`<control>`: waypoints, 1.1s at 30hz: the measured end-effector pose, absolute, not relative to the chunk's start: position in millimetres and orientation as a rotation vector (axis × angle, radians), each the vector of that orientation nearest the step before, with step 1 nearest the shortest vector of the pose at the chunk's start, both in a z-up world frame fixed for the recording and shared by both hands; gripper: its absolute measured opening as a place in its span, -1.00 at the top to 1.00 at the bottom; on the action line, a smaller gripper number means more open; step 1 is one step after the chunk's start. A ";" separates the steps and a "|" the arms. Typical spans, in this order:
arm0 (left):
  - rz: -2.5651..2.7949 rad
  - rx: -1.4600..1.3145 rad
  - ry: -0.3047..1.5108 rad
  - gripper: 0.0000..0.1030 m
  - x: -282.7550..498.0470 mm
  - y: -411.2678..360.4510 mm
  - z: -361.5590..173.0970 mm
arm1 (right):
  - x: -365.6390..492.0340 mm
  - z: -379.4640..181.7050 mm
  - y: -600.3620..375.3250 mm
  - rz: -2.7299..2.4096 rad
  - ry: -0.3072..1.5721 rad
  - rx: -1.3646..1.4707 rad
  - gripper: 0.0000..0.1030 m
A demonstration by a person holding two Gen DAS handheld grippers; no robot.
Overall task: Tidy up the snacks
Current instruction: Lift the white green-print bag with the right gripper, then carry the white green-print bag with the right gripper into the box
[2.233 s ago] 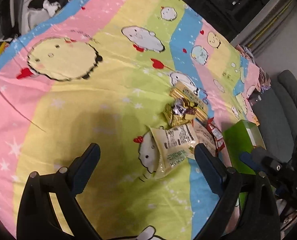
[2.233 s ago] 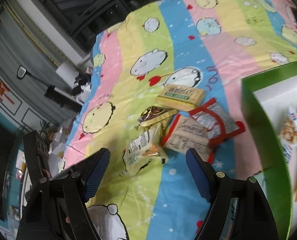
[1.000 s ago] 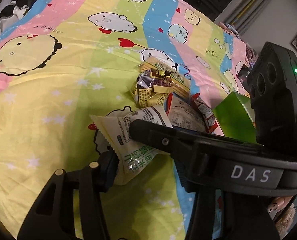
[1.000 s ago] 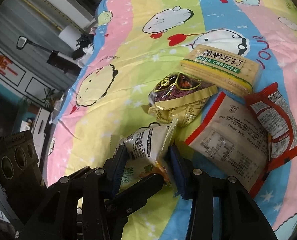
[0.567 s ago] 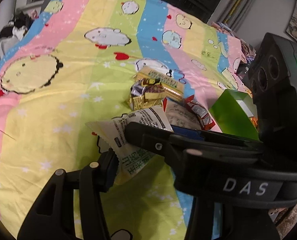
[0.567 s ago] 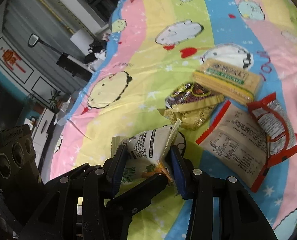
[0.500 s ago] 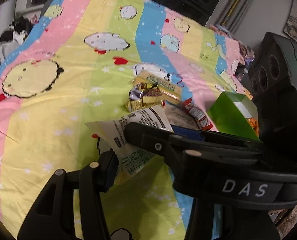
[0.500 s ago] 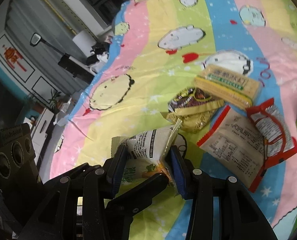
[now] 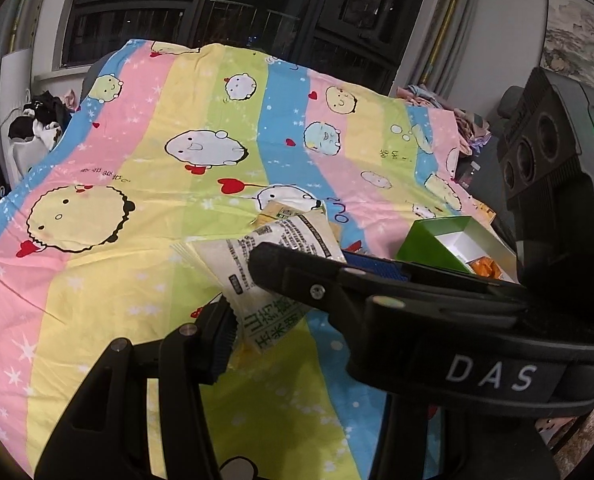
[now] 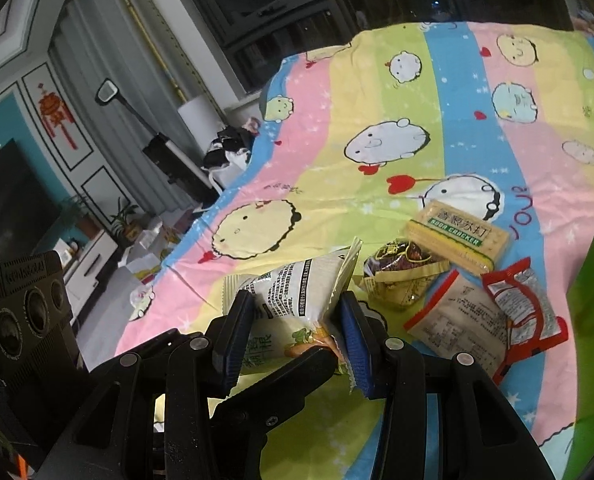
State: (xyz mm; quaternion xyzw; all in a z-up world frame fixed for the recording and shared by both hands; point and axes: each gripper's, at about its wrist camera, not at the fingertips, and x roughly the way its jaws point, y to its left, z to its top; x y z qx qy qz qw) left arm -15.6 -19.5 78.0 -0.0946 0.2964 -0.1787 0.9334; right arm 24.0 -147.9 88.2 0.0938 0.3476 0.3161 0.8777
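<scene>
Reading "SODA CRACKER" on yellow pack (image 10: 459, 239); "DAS" marks right tool (image 9: 309, 276).

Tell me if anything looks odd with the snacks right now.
Yes: both the left gripper and the right gripper clamp the same white snack packet, lifted off the bedsheet. The other packets lie in a loose overlapping heap beside the green box. Nothing looks spilled or torn.

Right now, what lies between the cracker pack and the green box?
In the right wrist view, the red packet lies between the cracker pack and the green box, with a bare strip of sheet behind it.
</scene>
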 end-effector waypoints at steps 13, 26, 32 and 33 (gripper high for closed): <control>-0.378 -0.164 0.505 0.08 -43.8 -25.3 111.6 | -4.5 120.6 -155.3 0.664 0.621 0.180 0.08; -0.481 -0.163 0.439 0.08 -79.8 -61.7 168.1 | -54.9 183.1 -194.5 0.567 0.556 0.149 0.08; -0.527 -0.129 0.453 0.07 -82.7 -95.3 183.0 | -63.2 194.4 -229.1 0.521 0.549 0.183 0.08; -0.533 -0.122 0.457 0.07 -82.2 -102.5 185.1 | -63.6 194.9 -234.1 0.518 0.548 0.190 0.08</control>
